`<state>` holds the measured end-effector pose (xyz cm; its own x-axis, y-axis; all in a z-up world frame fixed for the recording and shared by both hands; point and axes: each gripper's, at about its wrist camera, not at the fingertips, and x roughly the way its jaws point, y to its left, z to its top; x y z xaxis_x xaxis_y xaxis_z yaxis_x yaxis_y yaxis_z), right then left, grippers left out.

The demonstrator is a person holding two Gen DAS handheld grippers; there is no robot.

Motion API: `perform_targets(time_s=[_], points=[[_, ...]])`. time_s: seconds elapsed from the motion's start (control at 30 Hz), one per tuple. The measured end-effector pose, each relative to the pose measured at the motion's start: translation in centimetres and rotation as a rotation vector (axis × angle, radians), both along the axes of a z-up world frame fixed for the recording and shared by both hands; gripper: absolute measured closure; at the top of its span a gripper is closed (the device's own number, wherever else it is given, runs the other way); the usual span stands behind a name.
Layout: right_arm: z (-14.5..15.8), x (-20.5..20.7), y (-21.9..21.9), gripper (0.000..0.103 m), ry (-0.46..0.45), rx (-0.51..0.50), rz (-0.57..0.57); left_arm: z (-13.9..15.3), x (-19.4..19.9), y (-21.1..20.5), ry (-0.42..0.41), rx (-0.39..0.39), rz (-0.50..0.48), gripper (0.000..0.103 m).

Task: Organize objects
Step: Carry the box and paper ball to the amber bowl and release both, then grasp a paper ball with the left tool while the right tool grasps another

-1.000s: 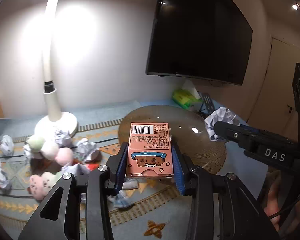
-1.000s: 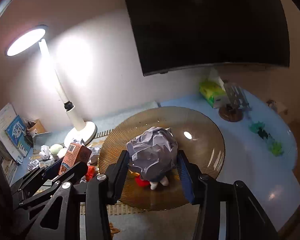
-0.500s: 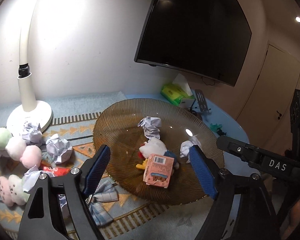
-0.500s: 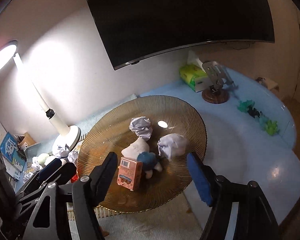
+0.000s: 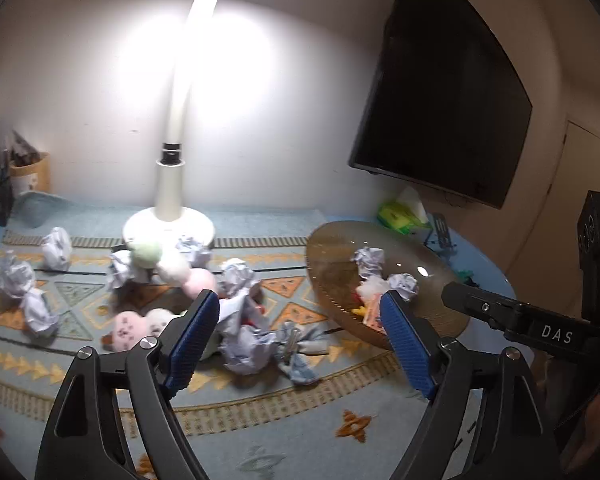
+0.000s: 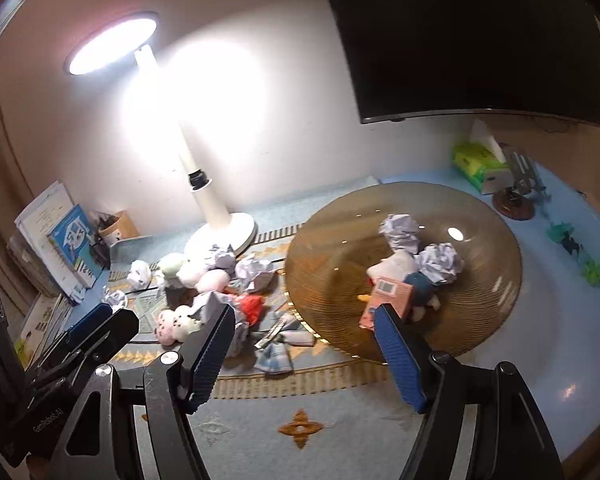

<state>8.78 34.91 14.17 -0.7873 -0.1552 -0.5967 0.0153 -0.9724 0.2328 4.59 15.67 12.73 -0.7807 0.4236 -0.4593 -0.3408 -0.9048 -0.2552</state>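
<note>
The brown glass plate (image 6: 328, 248) holds a pink carton (image 6: 392, 296), two crumpled paper balls (image 6: 400, 232) and a white and blue plush toy (image 6: 396, 266). My right gripper (image 6: 303, 316) is open and holds nothing, its right finger in front of the carton's edge. The jaws of my left gripper (image 5: 296, 308) are opening with nothing between the pads; beyond them on the patterned mat lies a pile of paper balls (image 5: 244, 344) and plush toys (image 5: 126, 326). The plate (image 5: 332, 248) is to its right. Each gripper shows at the edge of the other's view.
A white lamp base (image 6: 220, 232) stands behind the pile, with loose paper balls (image 5: 56, 246) to its left. Books (image 6: 60, 240) lean at the far left. A green tissue box (image 6: 476, 164) and a phone stand (image 6: 516, 196) sit behind the plate. A checked cloth (image 6: 274, 360) lies near the plate's edge.
The left gripper let go of the pink carton and the right let go of a paper ball; both now lie in the plate. Both grippers opened and swung left toward the pile.
</note>
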Motion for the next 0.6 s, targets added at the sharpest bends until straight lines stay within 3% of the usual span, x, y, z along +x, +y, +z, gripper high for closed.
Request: perform_targets(time_s=[0.07, 0.17, 0.33, 0.6], points=[[-0.4, 0.1, -2.1, 0.032, 0.015, 0.004, 0.048, 0.1, 1.1, -2.3, 0.024, -0.011, 0.039, 0.010], [-1.9, 0.2, -5.2, 0.028, 0.043, -0.041, 0.147, -1.0, 2.5, -5.1, 0.047, -0.105, 0.091, 0.008], [-5.4, -1.2, -10.1, 0.027, 0.001, -0.054, 0.241, -4.8, 3.5, -11.4, -0.007, -0.210, 0.253, 0.003], [-10.0, -3.4, -13.6, 0.027, -0.055, -0.014, 0.275, -8.6, 2.7, -17.2, -0.122, -0.139, 0.338, 0.003]])
